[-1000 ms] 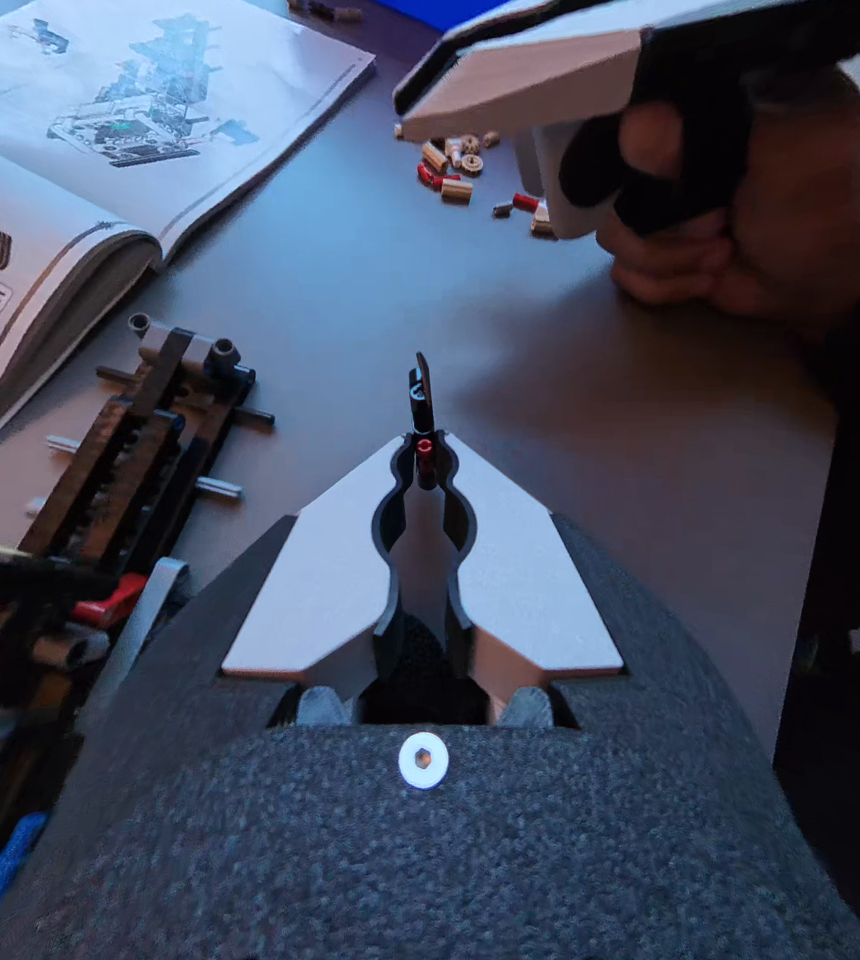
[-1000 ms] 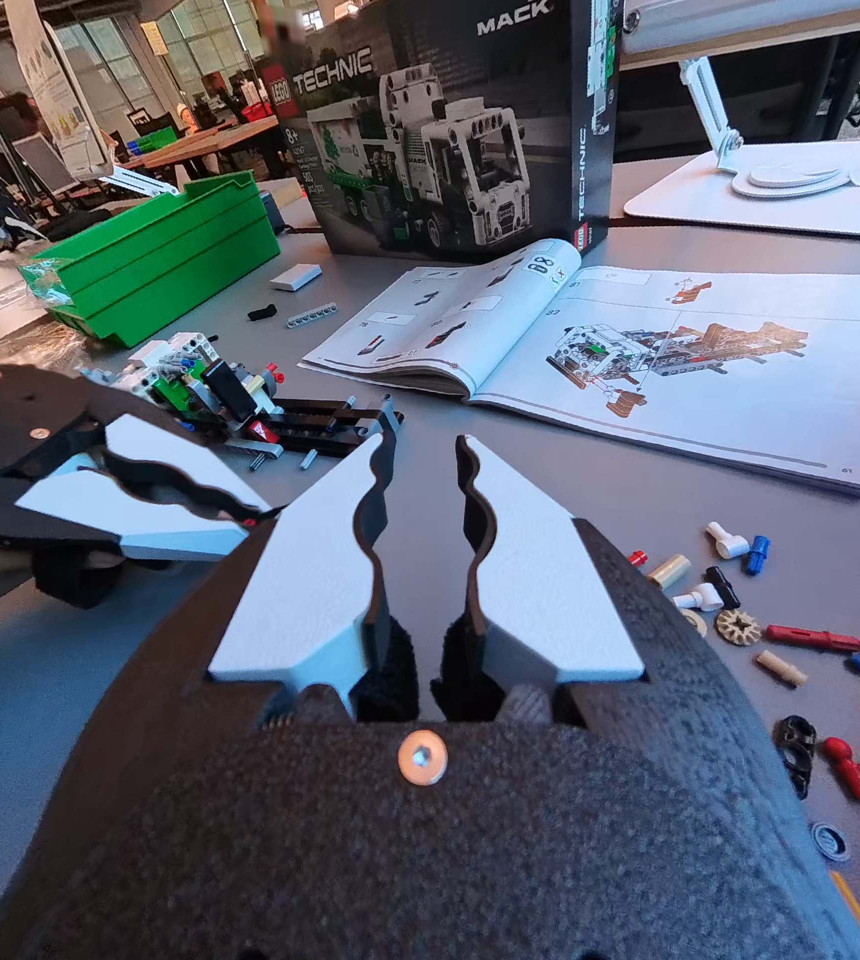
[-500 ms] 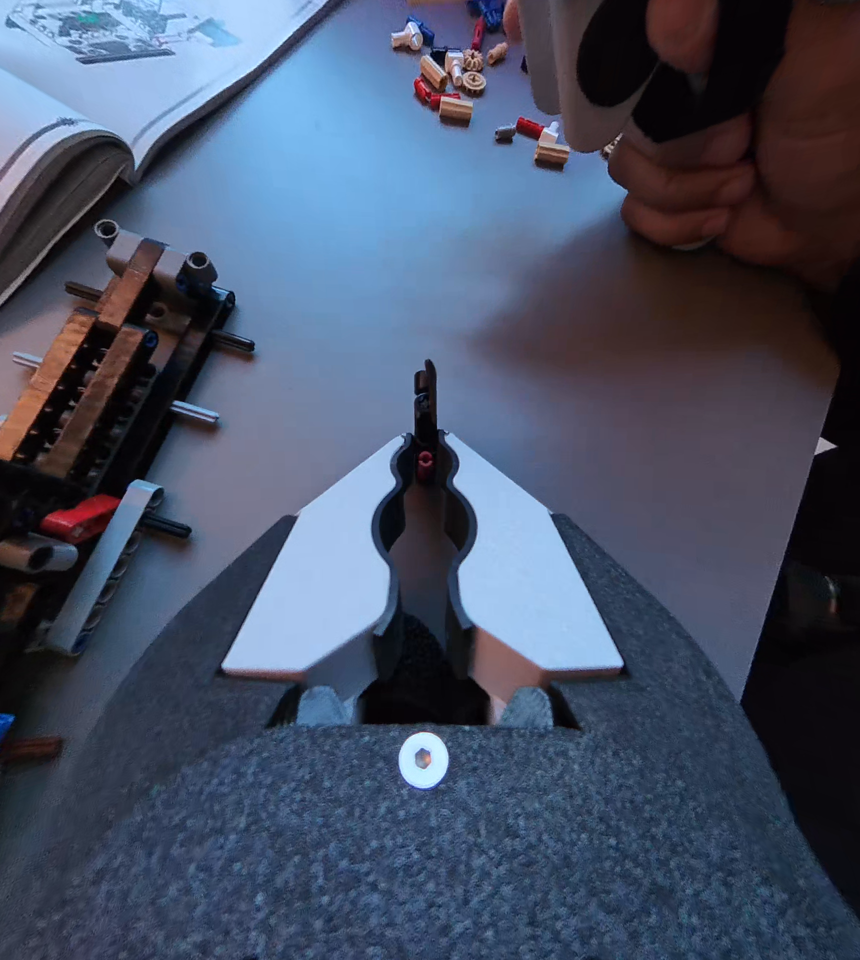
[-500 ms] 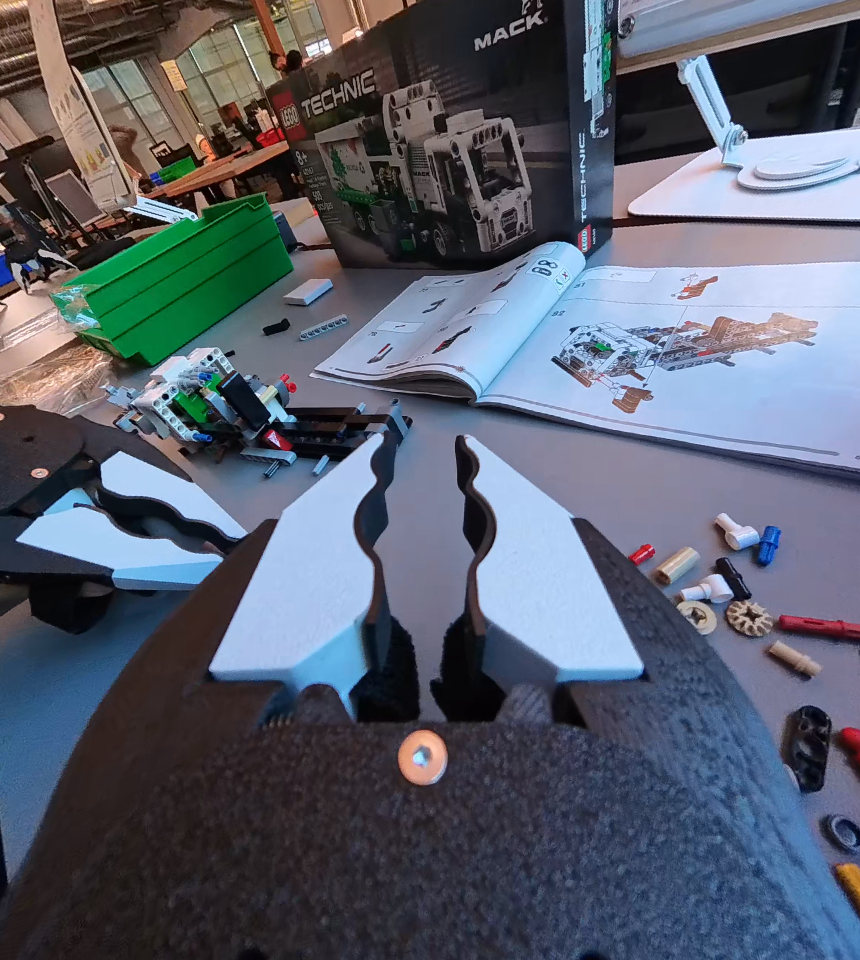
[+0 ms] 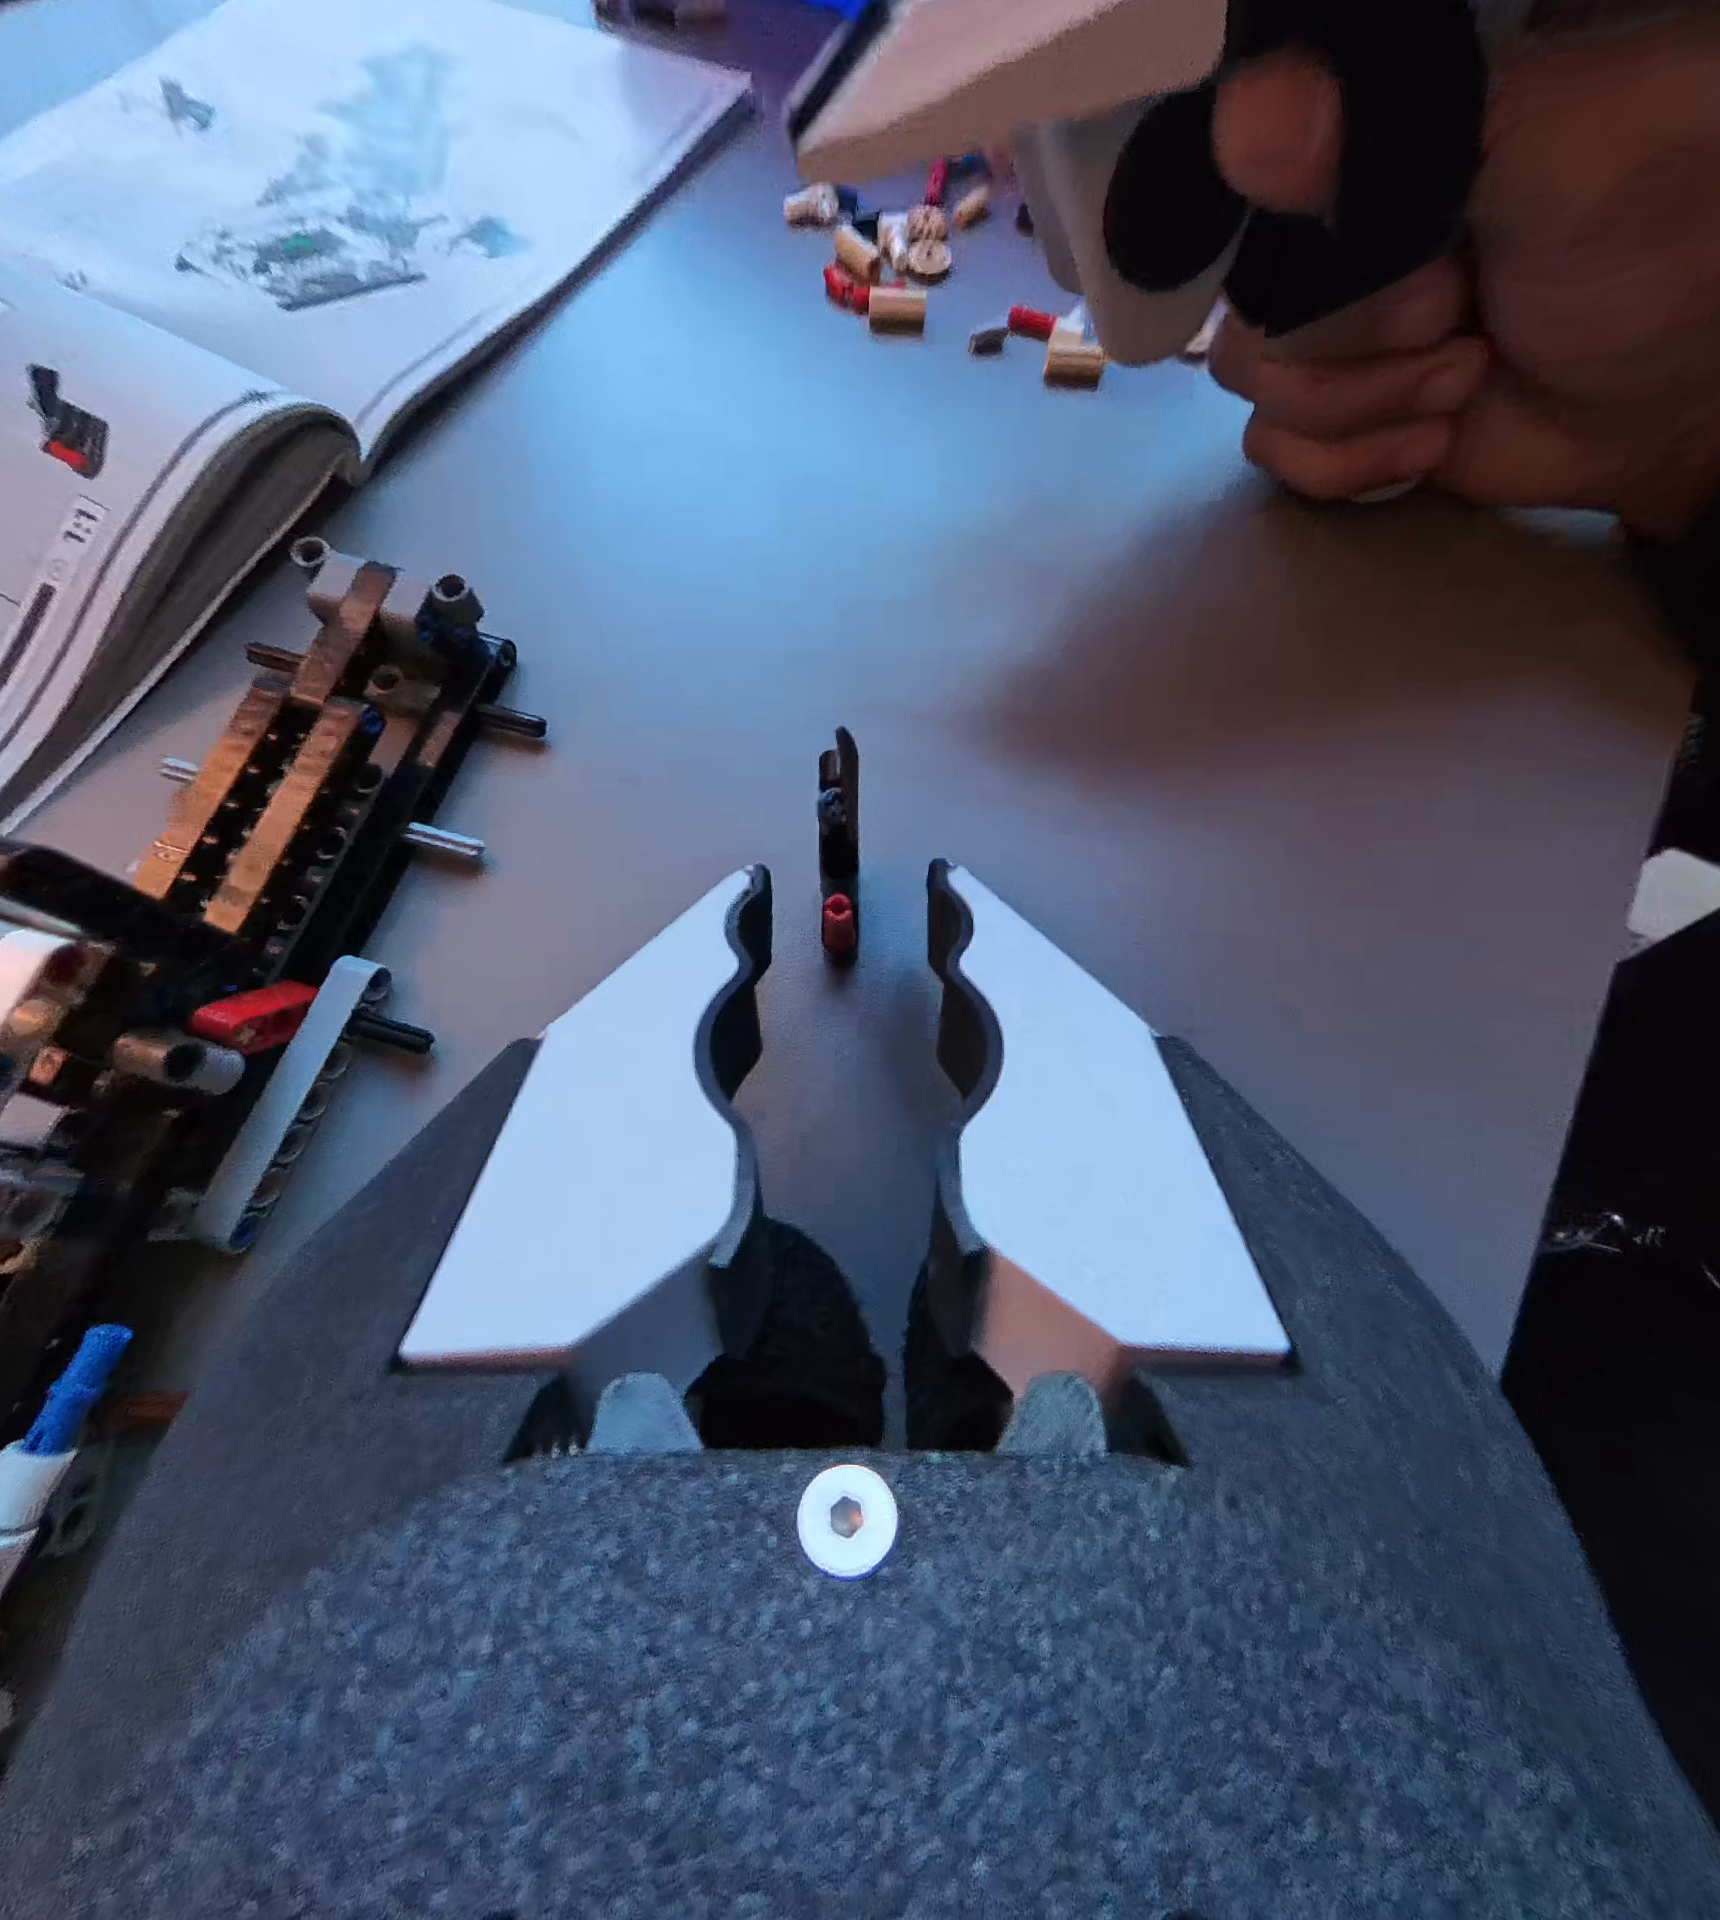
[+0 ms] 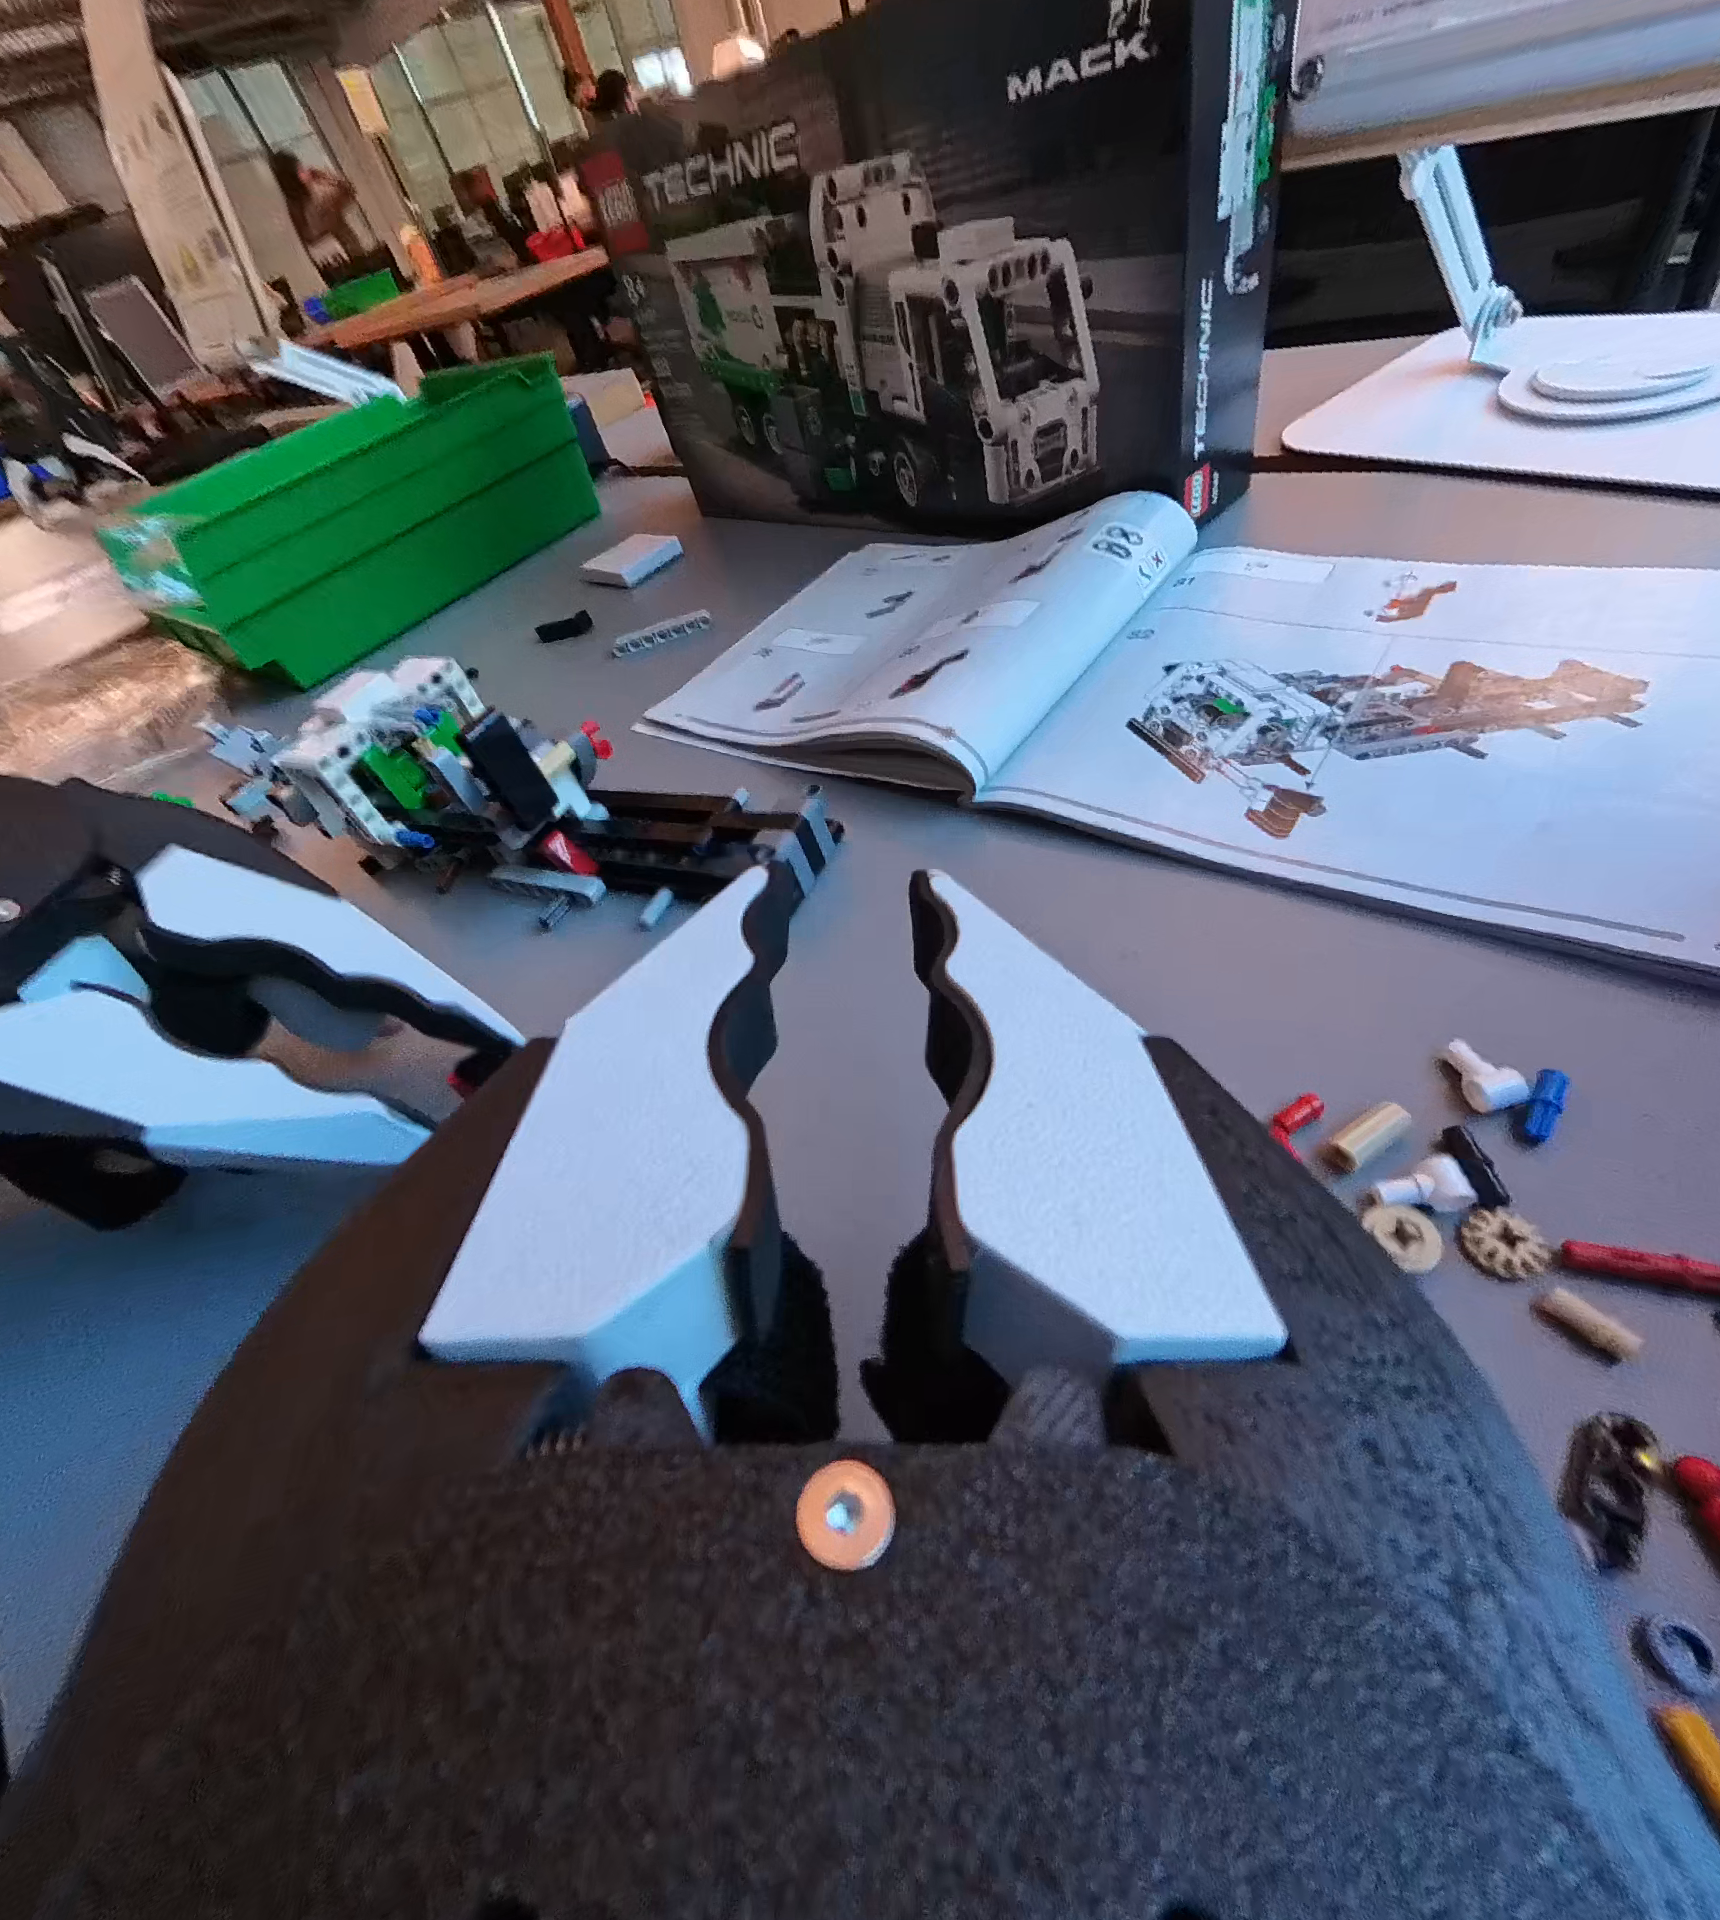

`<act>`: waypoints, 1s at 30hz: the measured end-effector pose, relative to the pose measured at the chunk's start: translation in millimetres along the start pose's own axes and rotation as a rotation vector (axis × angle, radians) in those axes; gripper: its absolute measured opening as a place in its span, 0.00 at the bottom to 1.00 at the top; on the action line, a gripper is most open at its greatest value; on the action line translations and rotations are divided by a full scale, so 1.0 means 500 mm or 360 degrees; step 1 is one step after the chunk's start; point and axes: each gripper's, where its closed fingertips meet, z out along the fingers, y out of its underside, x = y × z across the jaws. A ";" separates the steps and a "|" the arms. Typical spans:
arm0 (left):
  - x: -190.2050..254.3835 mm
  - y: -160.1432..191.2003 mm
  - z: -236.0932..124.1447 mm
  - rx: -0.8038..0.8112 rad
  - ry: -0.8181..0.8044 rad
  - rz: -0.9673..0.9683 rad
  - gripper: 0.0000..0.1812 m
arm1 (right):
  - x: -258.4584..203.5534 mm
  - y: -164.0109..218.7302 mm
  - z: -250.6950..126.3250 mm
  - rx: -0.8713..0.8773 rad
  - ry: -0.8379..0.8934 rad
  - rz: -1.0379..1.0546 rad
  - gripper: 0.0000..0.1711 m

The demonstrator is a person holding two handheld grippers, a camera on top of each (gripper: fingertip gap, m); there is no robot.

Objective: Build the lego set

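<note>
My left gripper is open. A small black piece with a red pin stands upright just past its fingertips, touching neither finger. The left gripper also shows in the right wrist view, low over the table, with a bit of red at its tips. The partly built truck chassis lies to the left; in the right wrist view it lies beyond both grippers. My right gripper is open and empty above the table. In the left wrist view it hangs at the top right, held by a hand.
An open instruction booklet lies behind, also in the left wrist view. Loose small parts lie at the right, also. The set's box and a green bin stand at the back. The table edge runs along the right. Left tips to right tips: about 12 cm.
My left gripper has opened and let go of the black piece with the red pin, which now stands free between the tips. The right gripper stays open and has barely moved.
</note>
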 end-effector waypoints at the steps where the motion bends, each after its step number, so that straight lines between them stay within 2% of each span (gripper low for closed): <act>1: 0.001 -0.003 -0.006 0.0030 0.0010 -0.0006 0.17 | 0.002 0.006 -0.006 -0.0055 0.0045 -0.0034 0.13; 4: 0.000 0.002 -0.027 0.0068 0.0013 -0.0051 0.19 | 0.034 0.018 -0.059 -0.0178 0.0335 -0.0190 0.14; 6: -0.002 0.008 -0.042 0.0090 0.0009 -0.0073 0.19 | 0.063 0.038 -0.110 -0.0251 0.0525 -0.0131 0.14; 8: -0.006 0.012 -0.057 0.0114 -0.0009 -0.0075 0.18 | 0.076 0.064 -0.151 -0.0291 0.0620 -0.0021 0.15; 11: -0.011 0.019 -0.074 0.0128 -0.0015 -0.0094 0.16 | 0.091 0.091 -0.191 -0.0336 0.0738 -0.0043 0.15; 16: -0.023 0.023 -0.090 0.0161 0.0026 -0.0207 0.15 | 0.111 0.123 -0.181 -0.0528 0.0697 -0.0043 0.16; 22: -0.033 0.014 -0.101 0.0188 0.0009 -0.0236 0.14 | 0.135 0.134 -0.161 -0.0571 0.0718 0.0008 0.13; 24: -0.033 0.012 -0.100 0.0188 0.0003 -0.0222 0.14 | 0.148 0.125 -0.165 -0.0533 0.0678 0.0056 0.11; 30: -0.037 0.004 -0.094 0.0187 -0.0012 -0.0210 0.13 | 0.148 0.145 -0.143 -0.0700 0.0483 0.0006 0.11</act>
